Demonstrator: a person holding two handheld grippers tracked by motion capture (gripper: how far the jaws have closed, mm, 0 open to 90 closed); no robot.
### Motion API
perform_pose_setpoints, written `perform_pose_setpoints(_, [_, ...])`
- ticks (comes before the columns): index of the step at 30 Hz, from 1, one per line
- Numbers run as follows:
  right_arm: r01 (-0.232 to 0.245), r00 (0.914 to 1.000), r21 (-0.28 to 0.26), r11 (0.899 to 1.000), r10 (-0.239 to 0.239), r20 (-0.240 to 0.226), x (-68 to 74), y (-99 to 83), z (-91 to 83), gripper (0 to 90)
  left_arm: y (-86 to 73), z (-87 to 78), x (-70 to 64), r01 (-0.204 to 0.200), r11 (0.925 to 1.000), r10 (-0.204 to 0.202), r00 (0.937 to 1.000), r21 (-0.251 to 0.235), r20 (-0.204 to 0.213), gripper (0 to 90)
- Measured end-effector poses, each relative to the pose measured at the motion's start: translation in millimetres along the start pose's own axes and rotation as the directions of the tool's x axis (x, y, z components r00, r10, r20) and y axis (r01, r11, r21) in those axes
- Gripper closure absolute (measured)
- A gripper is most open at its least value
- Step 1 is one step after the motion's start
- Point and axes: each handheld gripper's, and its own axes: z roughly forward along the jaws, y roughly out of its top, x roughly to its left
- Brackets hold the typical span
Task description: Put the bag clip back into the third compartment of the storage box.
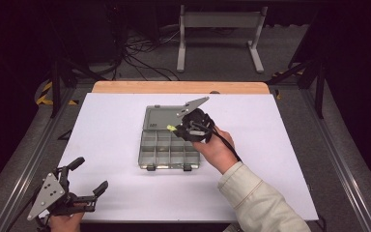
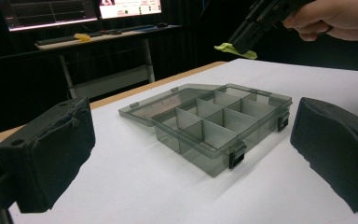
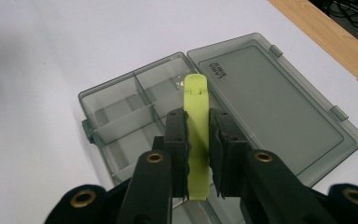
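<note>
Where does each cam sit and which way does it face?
High view: above the person's side, facing forward and down on the white table; both forearms enter from below.
Left gripper view: low over the table, facing the open smoky-grey plastic compartment box between its own padded black jaws.
Right gripper view: above the box, looking down at the flat yellow-green plastic piece clamped in its jaws.
Shared: box and yellow-green piece.

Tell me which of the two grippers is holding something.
The right gripper, over the open organizer box: its jaws clamp a yellow-green clip. The left gripper sits open and empty near the table's edge.
</note>
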Motion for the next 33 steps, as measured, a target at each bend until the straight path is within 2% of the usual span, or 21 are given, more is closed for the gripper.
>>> perform_pose_setpoints(12, [-0.039,0.9992,0.018,0.999,0.039,0.004,-16.6,4.0,23.5,78.5,0.1,-0.2,0.5,0.002,1.0,-0.002,1.0,-0.002,0.001,0.5])
perform_pose_setpoints(21, [-0.056,0.9984,0.029,0.998,0.056,0.002,-22.2,4.4,40.4,78.4,0.2,-0.5,0.8,-0.002,1.0,0.002,1.0,-0.002,0.0,0.5])
perform_pose_setpoints(25, [-0.089,0.9957,0.028,0.996,0.089,-0.023,-26.5,2.6,46.8,78.5,0.1,-0.4,0.5,0.001,1.0,-0.001,1.0,-0.002,0.001,0.5])
perform_pose_setpoints(28, [-0.095,0.9949,0.028,0.995,0.096,-0.032,-26.9,0.8,49.9,78.5,0.1,-0.6,0.7,0.003,1.0,-0.003,1.0,-0.007,-0.001,0.5])
perform_pose_setpoints(33, [-0.102,0.9944,0.033,0.994,0.103,-0.025,-26.0,-2.4,54.3,78.4,0.2,-0.7,0.6,0.003,1.0,-0.003,1.0,-0.009,0.001,0.5])
